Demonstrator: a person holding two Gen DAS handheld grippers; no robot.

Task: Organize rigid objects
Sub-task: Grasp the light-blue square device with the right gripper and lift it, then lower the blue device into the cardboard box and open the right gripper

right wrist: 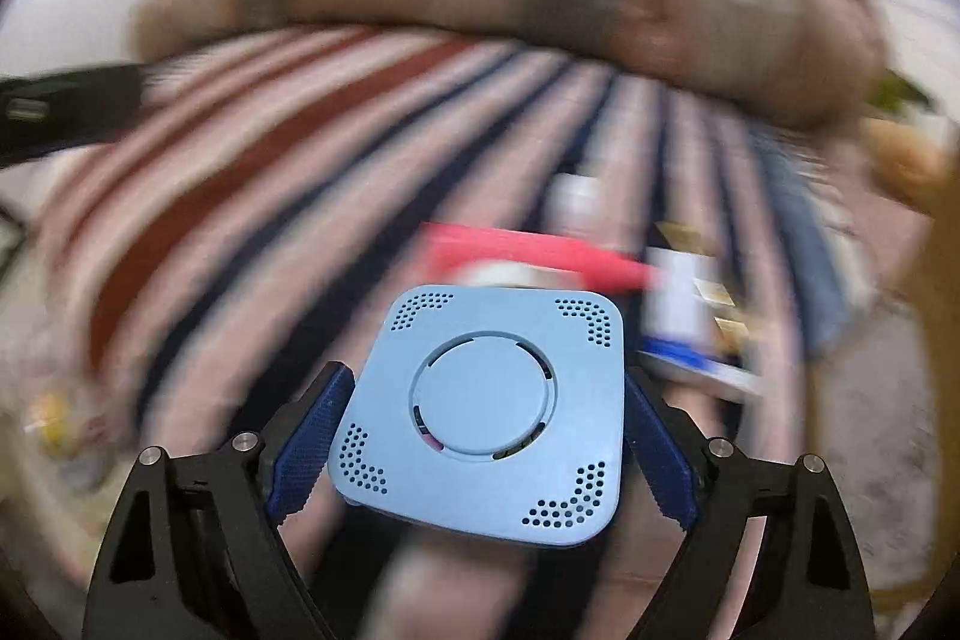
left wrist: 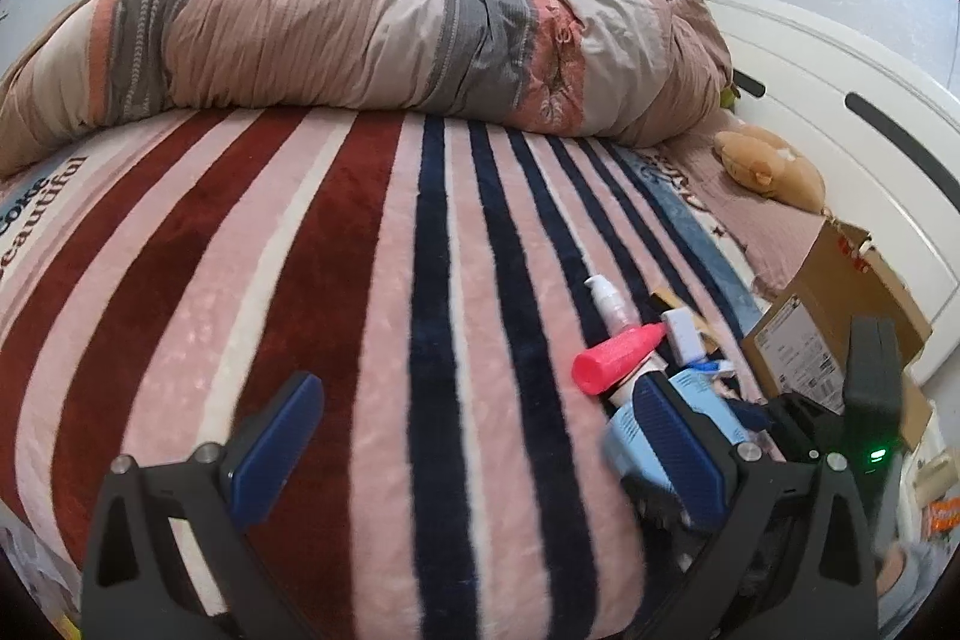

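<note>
Sitting between the blue pads of the right tool [right wrist: 480, 436] is a pale blue, rounded-square plastic box [right wrist: 480, 412] with a round centre disc and dotted vent corners; the jaws stand wide and both pads lie against its sides, holding it above the bed. At twelve o'clock from it, blurred, lies a pink-red tapered plastic bottle [right wrist: 528, 250]. In the left wrist view that bottle [left wrist: 612, 355] rests on the pink, red and navy striped plush blanket [left wrist: 360, 280], with a small white pump bottle [left wrist: 609, 304] just beyond it and a brown cardboard box [left wrist: 828, 316] at three o'clock. The left tool [left wrist: 474, 436] is wide open over the blanket, gripping nothing. A rolled duvet [left wrist: 360, 40] lies across the far side.
</note>
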